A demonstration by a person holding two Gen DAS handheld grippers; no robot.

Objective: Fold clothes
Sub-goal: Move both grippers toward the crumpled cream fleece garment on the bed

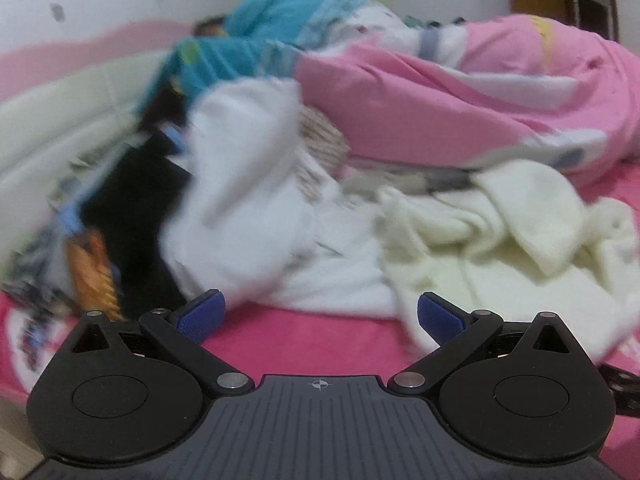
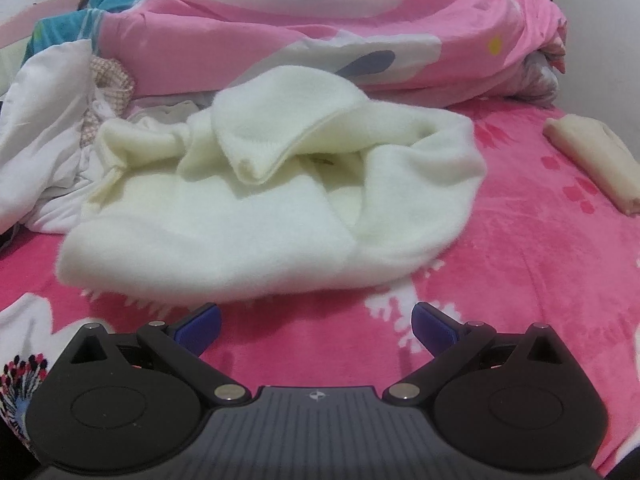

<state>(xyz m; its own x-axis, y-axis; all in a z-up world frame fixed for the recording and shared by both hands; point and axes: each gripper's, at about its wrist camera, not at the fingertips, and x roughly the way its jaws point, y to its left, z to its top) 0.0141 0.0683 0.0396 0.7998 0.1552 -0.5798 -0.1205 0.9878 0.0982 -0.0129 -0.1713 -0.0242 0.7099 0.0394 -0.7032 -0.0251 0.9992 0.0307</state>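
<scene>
A crumpled cream fleece garment (image 2: 256, 200) lies on a bright pink plush bedspread with white and darker pink motifs (image 2: 540, 264), one cuffed sleeve folded over its middle. The same cream fleece garment (image 1: 500, 240) appears in the left wrist view at right, its lower edge close to the right blue pad.

Right gripper (image 2: 317, 322): jaws spread wide, blue fingertips (image 2: 200, 326) empty, held just short of the garment's near hem and above bare bedspread.

Left gripper (image 1: 320, 316): jaws likewise spread wide, nothing between the blue fingertips (image 1: 202, 314); it points at the boundary between the cream garment and a white smooth-fabric garment (image 1: 240, 200), which is motion-blurred. In the right wrist view the white garment (image 2: 44, 128) lies to the left of the cream one, touching it.

Beside the white garment: a piece of small-checked beige cloth (image 2: 110, 80); a black item of clothing (image 1: 132, 208); and blurred blue, orange and patterned fabrics (image 1: 84, 264) at far left, not identifiable.

Behind the pile: a bunched pink quilt with white and grey print (image 2: 320, 32) and a teal patterned cover (image 1: 280, 12).

At far right of the right wrist view, well apart from the pile: a folded beige cloth (image 2: 596, 160) on the bedspread.
</scene>
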